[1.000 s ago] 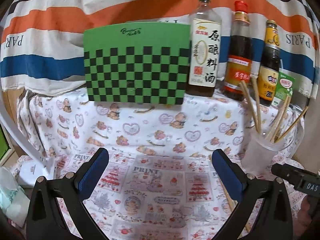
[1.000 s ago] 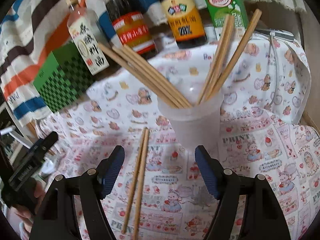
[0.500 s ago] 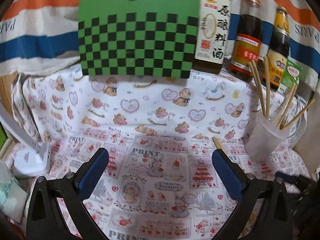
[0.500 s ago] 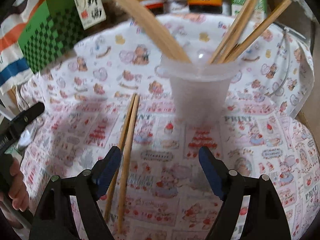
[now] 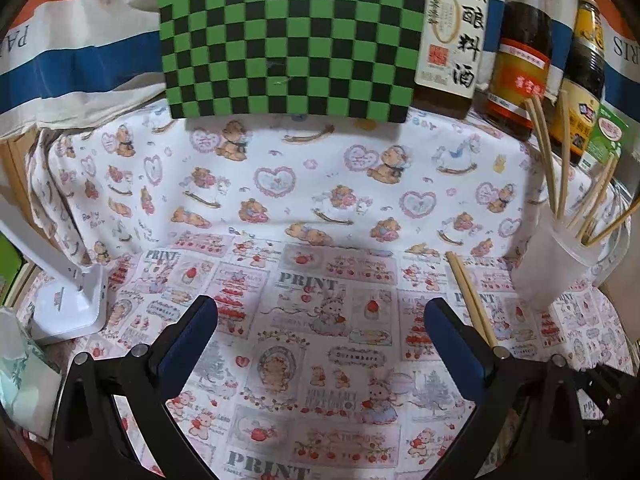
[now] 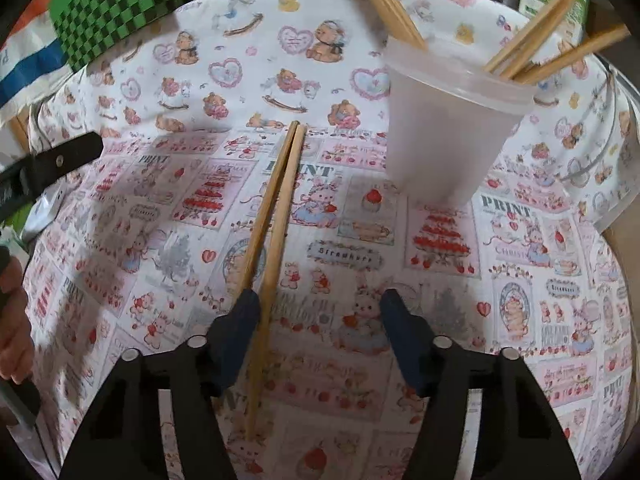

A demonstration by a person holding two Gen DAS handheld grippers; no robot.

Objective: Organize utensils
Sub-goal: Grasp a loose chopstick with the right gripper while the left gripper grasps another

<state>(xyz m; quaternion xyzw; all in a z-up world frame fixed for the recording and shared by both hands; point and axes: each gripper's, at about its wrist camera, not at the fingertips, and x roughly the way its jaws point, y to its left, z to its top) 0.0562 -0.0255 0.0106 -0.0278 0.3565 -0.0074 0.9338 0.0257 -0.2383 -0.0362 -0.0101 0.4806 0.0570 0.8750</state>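
Two wooden chopsticks [image 6: 276, 216] lie side by side on the printed cloth. My right gripper [image 6: 320, 312] hangs low over their near ends, its jaws closing; one stick runs just inside the left finger [image 6: 242, 322], the other passes under that finger, and the pads do not press on them. A frosted plastic cup [image 6: 444, 136] with several chopsticks in it stands just beyond, to the right. In the left wrist view the same pair of chopsticks [image 5: 470, 296] and the cup [image 5: 552, 264] are at the right. My left gripper [image 5: 320, 320] is open over bare cloth.
A green checkered board [image 5: 288, 40] leans at the back, with three sauce bottles [image 5: 520, 48] and a green carton [image 5: 604, 136] to its right. A white lamp base [image 5: 68, 304] stands at the left. A hand [image 6: 12, 320] shows at the left edge.
Both grippers have tilted down and come lower over the cloth. The right one has moved over the loose chopsticks, now at its left finger, and its jaws have narrowed.
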